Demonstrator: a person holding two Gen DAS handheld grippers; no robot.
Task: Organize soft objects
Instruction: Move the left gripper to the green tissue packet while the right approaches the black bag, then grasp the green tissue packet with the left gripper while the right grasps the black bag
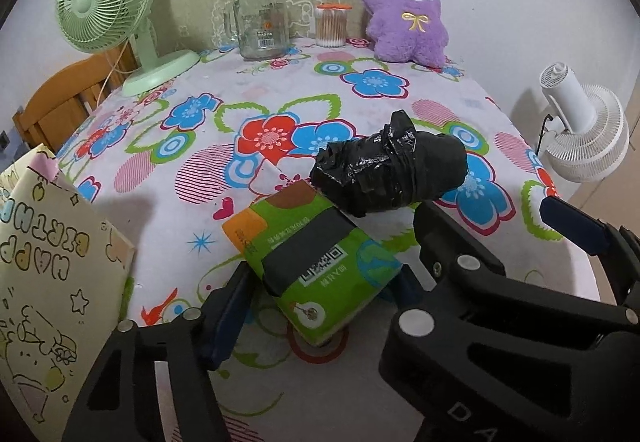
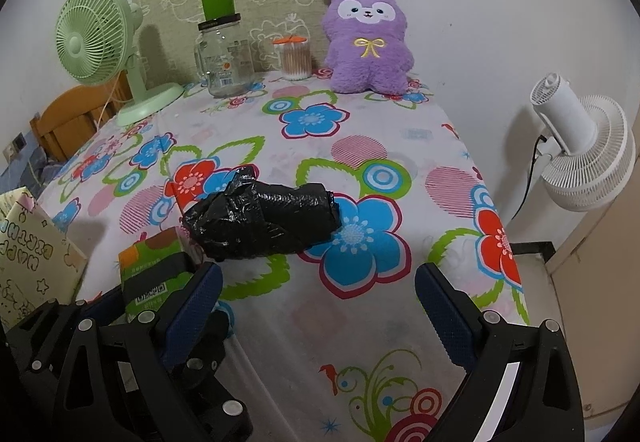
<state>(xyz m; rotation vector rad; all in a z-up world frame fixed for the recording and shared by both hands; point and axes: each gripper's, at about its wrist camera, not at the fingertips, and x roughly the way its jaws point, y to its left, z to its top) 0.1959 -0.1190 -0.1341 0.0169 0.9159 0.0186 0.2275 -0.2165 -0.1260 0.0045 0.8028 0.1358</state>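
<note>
A green tissue pack (image 1: 310, 262) lies on the flowered table between the fingers of my left gripper (image 1: 320, 294), which is shut on it. The pack also shows in the right wrist view (image 2: 154, 274). A black plastic bag roll (image 1: 390, 172) lies just beyond the pack, touching its far end; it also shows in the right wrist view (image 2: 264, 218). My right gripper (image 2: 318, 302) is open and empty, a little short of the roll. A purple plush toy (image 2: 368, 42) stands at the back of the table.
A paper gift bag (image 1: 52, 274) stands at the left. At the back are a green desk fan (image 1: 108, 2), a glass jar (image 1: 262, 22) with a green cup on it, and a cotton swab tub (image 1: 332, 24). A white fan (image 2: 580, 154) stands off the table's right edge.
</note>
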